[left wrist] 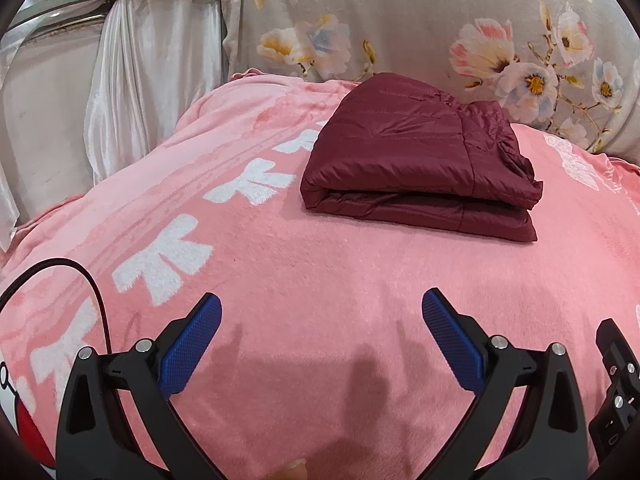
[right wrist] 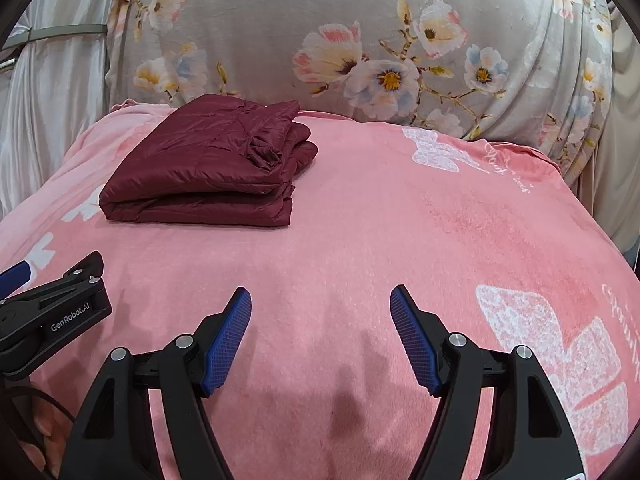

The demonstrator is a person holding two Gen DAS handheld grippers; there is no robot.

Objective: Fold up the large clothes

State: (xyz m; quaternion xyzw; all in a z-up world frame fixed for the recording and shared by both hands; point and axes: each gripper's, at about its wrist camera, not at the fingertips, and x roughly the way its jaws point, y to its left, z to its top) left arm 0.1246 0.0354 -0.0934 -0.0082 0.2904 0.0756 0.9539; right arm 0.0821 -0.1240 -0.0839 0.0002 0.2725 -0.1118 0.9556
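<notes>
- Left gripper [left wrist: 321,308], black frame with blue textured pads: jaws spread wide, nothing between them, only bare blanket beneath. It grips nothing and touches no garment.
- Right gripper [right wrist: 321,304], same black-and-blue build: jaws likewise spread wide and empty, held above the blanket, well apart from the jacket.
- The two grippers sit side by side; in the right wrist view the left one shows at the left edge, its black body marked "GenRobot.AI".
- One dark maroon quilted puffer jacket [left wrist: 416,168], folded into a thick, roughly rectangular stack of layers, the rounded fold edge facing the grippers. It lies on the blanket toward the far side, just in front of the flowered cloth. In the right wrist view the jacket [right wrist: 208,172] sits far left of the open jaws.
- One pink fleece blanket with white bow shapes [left wrist: 320,264], covering the whole work surface; white script lettering shows on its right part.
- One grey cloth printed with pink, white and blue flowers [right wrist: 360,40], draped upright behind the blanket.
- White satin curtain [left wrist: 120,80] at far left, gathered by one pale band.
- One dark cable [left wrist: 94,284] arcs over the blanket beside the left gripper.
</notes>
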